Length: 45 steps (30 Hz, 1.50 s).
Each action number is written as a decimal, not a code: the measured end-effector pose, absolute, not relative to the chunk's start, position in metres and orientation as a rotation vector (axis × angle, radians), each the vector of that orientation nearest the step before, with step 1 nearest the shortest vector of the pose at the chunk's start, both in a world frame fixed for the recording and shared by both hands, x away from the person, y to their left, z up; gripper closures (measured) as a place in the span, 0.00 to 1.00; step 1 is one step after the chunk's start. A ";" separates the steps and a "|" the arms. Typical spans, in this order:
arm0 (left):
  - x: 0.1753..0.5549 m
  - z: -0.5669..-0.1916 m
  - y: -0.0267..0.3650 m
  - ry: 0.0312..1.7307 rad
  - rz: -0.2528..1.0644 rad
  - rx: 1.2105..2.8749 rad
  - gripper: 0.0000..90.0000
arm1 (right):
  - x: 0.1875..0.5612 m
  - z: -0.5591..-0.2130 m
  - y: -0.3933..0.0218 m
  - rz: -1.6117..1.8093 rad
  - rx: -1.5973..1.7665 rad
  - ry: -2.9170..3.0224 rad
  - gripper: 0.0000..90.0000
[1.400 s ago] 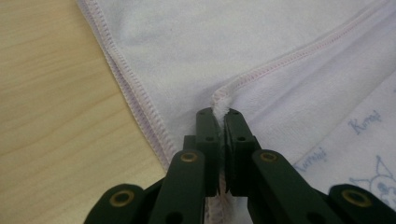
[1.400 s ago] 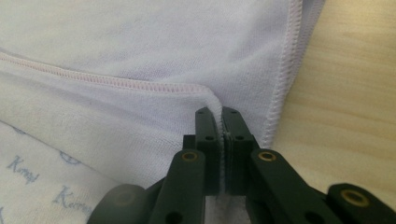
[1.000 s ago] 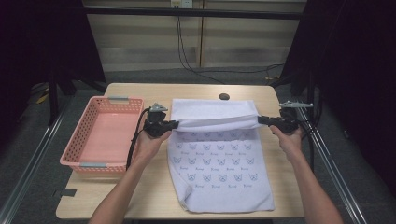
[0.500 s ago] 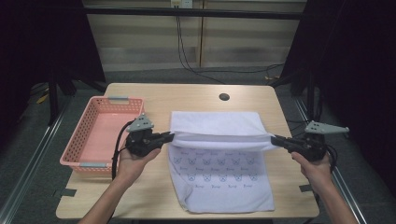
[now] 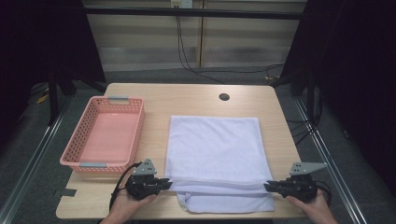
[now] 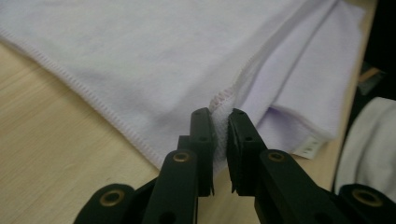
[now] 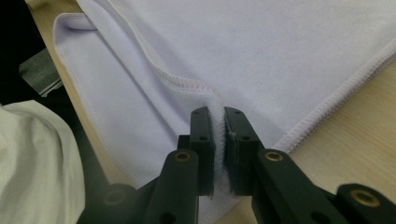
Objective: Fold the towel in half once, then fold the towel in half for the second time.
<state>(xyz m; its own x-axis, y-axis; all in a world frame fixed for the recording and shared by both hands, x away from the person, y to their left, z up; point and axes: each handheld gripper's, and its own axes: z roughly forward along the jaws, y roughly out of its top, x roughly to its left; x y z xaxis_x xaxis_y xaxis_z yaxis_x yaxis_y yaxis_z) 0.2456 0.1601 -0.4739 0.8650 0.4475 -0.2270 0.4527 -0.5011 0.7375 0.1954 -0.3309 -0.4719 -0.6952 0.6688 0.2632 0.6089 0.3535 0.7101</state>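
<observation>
I have the towel [image 5: 215, 154] folded at table centre, right of the basket [image 5: 105, 135]. Left gripper [image 6: 220, 122] and right gripper [image 7: 217, 120], jaws just easing apart, pinch its near hemmed corners. Soft, light, limp: grip hems.

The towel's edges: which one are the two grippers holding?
The near folded-over edge of the towel, toward the person. The left gripper and right gripper pinch its two corners; the far edge lies flat and free.

One white towel [image 5: 215, 154], one pink basket [image 5: 105, 140], one table [image 5: 196, 98] and two grippers.
</observation>
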 end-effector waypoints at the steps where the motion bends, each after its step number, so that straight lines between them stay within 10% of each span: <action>1: 0.243 -0.472 0.162 0.632 -0.018 2.171 0.91 | 0.192 -0.470 -0.332 1.298 1.187 2.521 0.93; 16: 0.234 -0.463 0.184 0.612 -0.067 2.132 0.73 | 0.155 -0.458 -0.346 1.334 1.207 2.478 0.77; 35: 0.344 -0.498 0.122 0.802 0.042 2.195 0.68 | 0.290 -0.491 -0.296 1.051 1.229 2.445 0.60; 45: 0.315 -0.497 0.121 0.732 0.150 2.259 0.92 | 0.277 -0.497 -0.296 0.977 1.145 2.443 0.90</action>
<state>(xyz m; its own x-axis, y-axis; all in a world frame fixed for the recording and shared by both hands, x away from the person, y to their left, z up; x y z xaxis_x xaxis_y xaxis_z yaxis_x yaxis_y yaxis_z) 0.3150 0.1208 -0.4969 0.8300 0.5469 -0.1093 0.4599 -0.5602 0.6890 0.2771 -0.2958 -0.4973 -0.6507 0.7584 0.0381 0.5754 0.4598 0.6764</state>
